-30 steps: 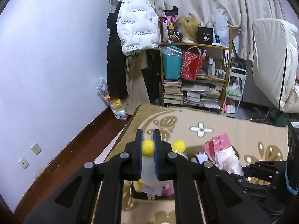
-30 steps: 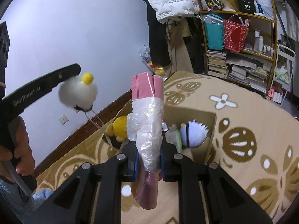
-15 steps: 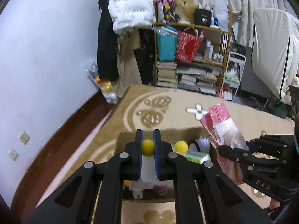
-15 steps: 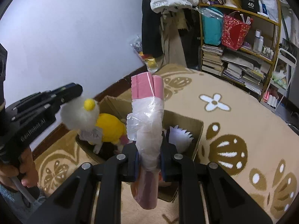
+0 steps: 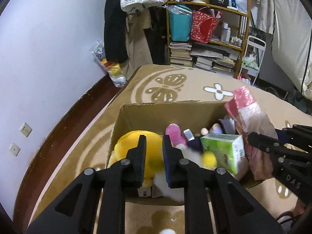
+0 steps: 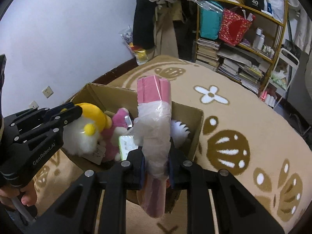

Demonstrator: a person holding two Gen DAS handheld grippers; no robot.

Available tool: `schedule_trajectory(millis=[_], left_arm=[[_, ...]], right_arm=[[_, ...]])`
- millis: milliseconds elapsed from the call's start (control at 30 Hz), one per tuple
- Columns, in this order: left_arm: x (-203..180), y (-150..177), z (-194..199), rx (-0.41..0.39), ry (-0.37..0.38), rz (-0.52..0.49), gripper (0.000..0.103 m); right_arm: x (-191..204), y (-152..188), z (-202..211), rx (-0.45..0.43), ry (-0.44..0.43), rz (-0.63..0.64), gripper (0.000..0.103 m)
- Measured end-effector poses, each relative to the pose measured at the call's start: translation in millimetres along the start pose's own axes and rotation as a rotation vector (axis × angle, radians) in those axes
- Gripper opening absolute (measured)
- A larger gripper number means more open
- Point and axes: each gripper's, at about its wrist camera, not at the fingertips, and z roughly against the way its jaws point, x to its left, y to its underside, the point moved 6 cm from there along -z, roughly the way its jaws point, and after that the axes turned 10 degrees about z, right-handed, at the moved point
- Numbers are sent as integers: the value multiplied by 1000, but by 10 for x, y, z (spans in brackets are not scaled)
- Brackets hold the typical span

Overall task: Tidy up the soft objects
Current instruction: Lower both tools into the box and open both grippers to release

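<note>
Below the slightly parted, empty left claw point(image 5: 153, 148), just opening, lies the fluffy white plush with yellow pompoms point(image 5: 195, 155) inside the brown cardboard box point(image 5: 156, 113); the right claw point(image 6: 156, 156) grips the plastic-wrapped pink roll point(image 6: 155, 120).

One box point(image 5: 156, 115), two claws point(image 5: 153, 150) point(image 6: 156, 156).

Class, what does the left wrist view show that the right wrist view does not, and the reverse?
Left wrist only: the gap in the left gripper, whose jaws have just been opening with nothing between them. Right wrist only: the hand holding it. Both: the cardboard box, yellow plush, and pink packet clamped in the right gripper.
</note>
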Motion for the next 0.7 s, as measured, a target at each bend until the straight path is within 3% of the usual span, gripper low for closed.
schedule_trajectory(millis=[100,167,200,233,267,333,400,433,500,567,700], left_arm=[[61,23,-11,14,-7,15,19],[117,20,-18,20,-20,35,34],[146,26,-18,23,-31,47,40],[161,32,-11,25,-34,48,55],[174,33,4,17,-41,47,61],[195,35,32,8,-54,42,63],[205,45,57,16,-55,44,70],[211,46,77,14,-51,46,77],[221,40,137,2,-63,42,89],[227,24,223,-23,-97,27,102],[234,-7,368,-52,-106,19,103]], right_arm=[[-43,23,-18,10,-18,-27,23],[-43,28,-26,13,-29,-29,26],[-43,32,-14,12,-27,-31,33],[-43,31,-1,9,-24,-34,38],[-45,27,22,3,-20,-37,52],[-56,15,79,-14,-9,-45,65],[-63,5,126,-23,-2,-50,69],[-61,5,141,-23,-4,-54,72],[-66,7,165,-23,-7,-64,89],[-77,16,204,-34,-10,-86,95],[-75,39,267,-40,-34,-121,103]])
